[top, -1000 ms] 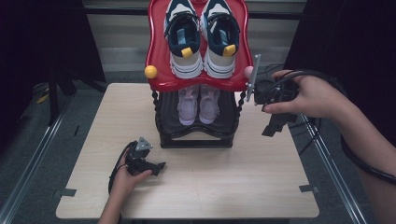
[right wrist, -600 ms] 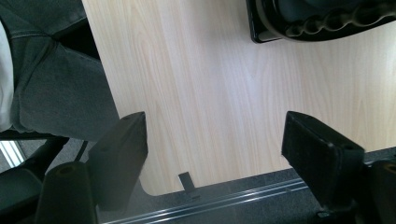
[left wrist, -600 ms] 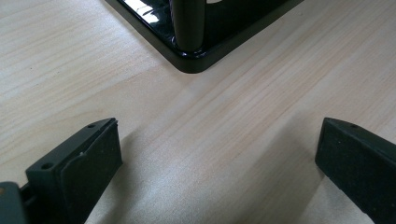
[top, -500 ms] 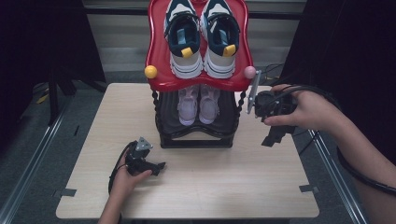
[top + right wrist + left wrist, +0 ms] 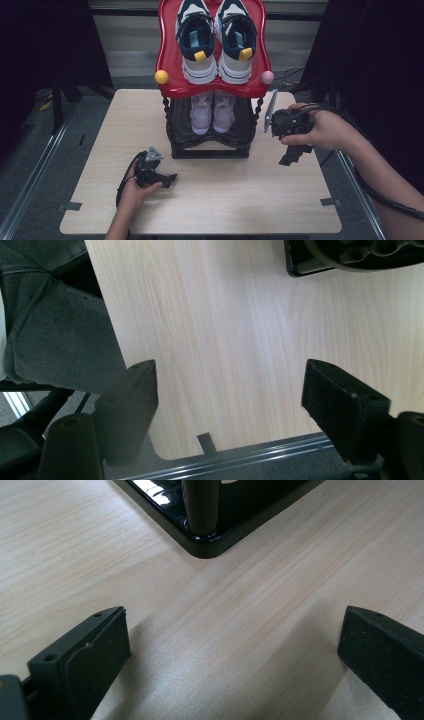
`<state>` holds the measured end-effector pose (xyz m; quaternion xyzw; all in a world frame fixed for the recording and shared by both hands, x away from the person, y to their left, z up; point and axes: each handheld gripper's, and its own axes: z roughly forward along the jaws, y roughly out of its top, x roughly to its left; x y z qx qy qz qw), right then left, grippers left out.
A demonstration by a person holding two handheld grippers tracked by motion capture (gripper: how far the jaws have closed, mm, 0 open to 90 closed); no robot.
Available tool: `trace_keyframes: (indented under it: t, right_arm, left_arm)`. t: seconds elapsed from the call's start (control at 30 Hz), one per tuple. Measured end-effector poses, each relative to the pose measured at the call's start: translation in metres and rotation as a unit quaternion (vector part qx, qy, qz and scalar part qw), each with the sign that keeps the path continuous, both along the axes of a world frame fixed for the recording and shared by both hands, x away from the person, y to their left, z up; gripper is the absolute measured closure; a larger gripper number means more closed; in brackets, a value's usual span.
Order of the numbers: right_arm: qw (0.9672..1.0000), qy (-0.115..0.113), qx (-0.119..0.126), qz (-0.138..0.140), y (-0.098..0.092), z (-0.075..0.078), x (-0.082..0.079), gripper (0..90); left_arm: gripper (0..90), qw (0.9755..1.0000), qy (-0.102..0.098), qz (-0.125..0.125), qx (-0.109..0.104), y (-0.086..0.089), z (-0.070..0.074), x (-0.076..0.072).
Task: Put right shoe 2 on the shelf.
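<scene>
Right gripper view is showing the right gripper [image 5: 230, 390] hanging over bare table [image 5: 240, 330] with its jaws spread wide and nothing between them; in the left gripper view the left gripper [image 5: 230, 645] is resting low, jaws likewise apart and empty. Nearest the right one, the shoe rack [image 5: 210, 145] is standing at the table's far middle, its pale shoes [image 5: 212, 112] sitting on the lower shelf, toes pointing toward the person, long axes running front to back. They are probably light and soft-sided; gripping a firm heel rim looks safest.
</scene>
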<state>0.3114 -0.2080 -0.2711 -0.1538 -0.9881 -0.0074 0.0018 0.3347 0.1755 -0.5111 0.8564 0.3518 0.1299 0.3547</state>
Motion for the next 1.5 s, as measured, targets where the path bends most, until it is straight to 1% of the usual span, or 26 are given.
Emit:
trace_keyframes:
  t: [0.03,0.07,0.13,0.17,0.2,0.23,0.3,0.37,0.47,0.5,0.57,0.63,0.67,0.7,0.73,0.8,0.9,0.93,0.97,1.03,1.07,1.23,1.33,1.4,1.43,1.5]
  right_arm:
    - [1.0,-0.001,0.001,0.001,-0.001,-0.002,0.0,22.3]
    - [1.0,-0.002,0.001,0.008,-0.001,-0.005,0.001,22.3]
    - [1.0,0.003,0.001,-0.005,-0.002,-0.009,-0.001,22.3]
    - [1.0,0.002,0.001,0.002,-0.002,-0.011,0.0,22.3]
    - [1.0,0.004,0.003,0.004,-0.003,-0.014,0.0,22.3]
    - [1.0,0.006,0.003,-0.001,-0.003,-0.016,0.0,22.3]
    - [1.0,0.008,0.006,0.0,-0.004,-0.021,0.0,22.3]
    - [0.9999,0.013,0.005,-0.008,-0.004,-0.026,0.0,22.3]
    - [0.9999,0.013,0.01,-0.001,-0.005,-0.035,0.001,22.3]
    - [0.9998,0.014,0.013,-0.004,-0.006,-0.038,0.001,22.3]
    - [0.9998,0.012,0.012,0.002,-0.006,-0.043,0.001,22.3]
    - [0.9997,0.018,0.013,-0.006,-0.006,-0.047,0.0,22.3]
    - [0.9998,0.018,0.011,-0.004,-0.007,-0.049,0.001,22.3]
    - [0.9998,0.016,0.015,-0.002,-0.007,-0.051,0.001,22.3]
    - [0.9997,0.019,0.013,-0.009,-0.007,-0.053,0.001,22.3]
    - [0.9997,0.019,0.012,-0.007,-0.008,-0.057,0.001,22.3]
    - [0.9996,0.02,0.019,-0.002,-0.01,-0.066,0.002,22.3]
    - [0.9996,0.019,0.022,-0.003,-0.01,-0.069,0.003,22.3]
    - [0.9997,0.02,0.012,-0.009,-0.011,-0.071,0.002,22.3]
    - [0.9995,0.024,0.016,-0.016,-0.012,-0.077,0.002,22.3]
    - [0.9996,0.021,0.021,-0.003,-0.013,-0.081,0.003,22.3]
    - [0.9993,0.028,0.024,-0.004,-0.013,-0.093,0.003,22.2]
    - [0.9994,0.027,0.023,-0.005,-0.013,-0.1,0.003,22.2]
    - [0.9992,0.027,0.028,-0.006,-0.013,-0.104,0.003,22.2]
    - [0.9992,0.026,0.031,-0.003,-0.014,-0.106,0.004,22.2]
    - [0.999,0.031,0.022,-0.021,-0.014,-0.109,0.001,22.2]
  left_arm:
    - [0.0,1.0,0.0,0.0,0.0,0.0,0.0,0.0]
    - [0.0,1.0,0.0,0.0,0.0,0.0,0.0,0.0]
    - [0.0,1.0,0.0,0.0,0.0,0.0,0.0,0.0]
    - [0.0,1.0,0.0,0.0,0.0,0.0,0.0,0.0]
    - [0.0,1.0,0.0,0.0,0.0,0.0,0.0,0.0]
    - [0.0,1.0,0.0,0.0,0.001,0.0,0.0,0.0]
    - [0.0,1.0,0.0,0.0,0.0,0.0,0.0,0.0]
    - [0.0,1.0,0.0,0.0,0.0,0.0,0.0,0.0]
    - [0.0,1.0,0.0,0.0,0.0,0.0,0.0,0.0]
    - [0.0,1.0,0.0,0.0,0.0,0.0,0.0,0.0]
    - [0.0,1.0,0.0,0.0,0.0,0.0,0.0,0.0]
    - [0.0,1.0,0.0,0.0,0.0,0.0,0.0,0.0]
    - [0.0,1.0,-0.002,0.001,-0.001,0.0,0.0,0.0]
    - [0.0,1.0,-0.002,0.001,-0.001,0.0,0.0,0.0]
    - [0.0,1.0,-0.002,0.002,-0.001,0.0,0.0,0.0]
    - [0.0,1.0,-0.002,0.001,-0.001,0.0,0.0,0.0]
    - [0.0,1.0,-0.002,0.001,-0.001,0.0,0.0,0.0]
    - [0.0,1.0,-0.002,0.002,-0.001,0.0,0.0,0.0]
    - [0.0,1.0,-0.002,0.001,-0.001,0.0,0.0,0.0]
    - [0.0,1.0,-0.002,0.001,-0.001,0.0,0.0,0.0]
    - [0.0,1.0,-0.002,0.002,-0.001,0.0,0.0,0.0]
    - [0.0,1.0,-0.002,0.001,-0.001,0.0,0.0,0.0]
    - [0.0,1.0,-0.001,0.002,-0.002,0.0,0.0,0.0]
    - [0.0,1.0,-0.002,0.001,-0.001,0.0,0.0,0.0]
    - [0.0,1.0,-0.002,0.001,-0.001,0.0,0.0,0.0]
    - [0.0,1.0,-0.002,0.001,-0.001,0.0,0.0,0.0]
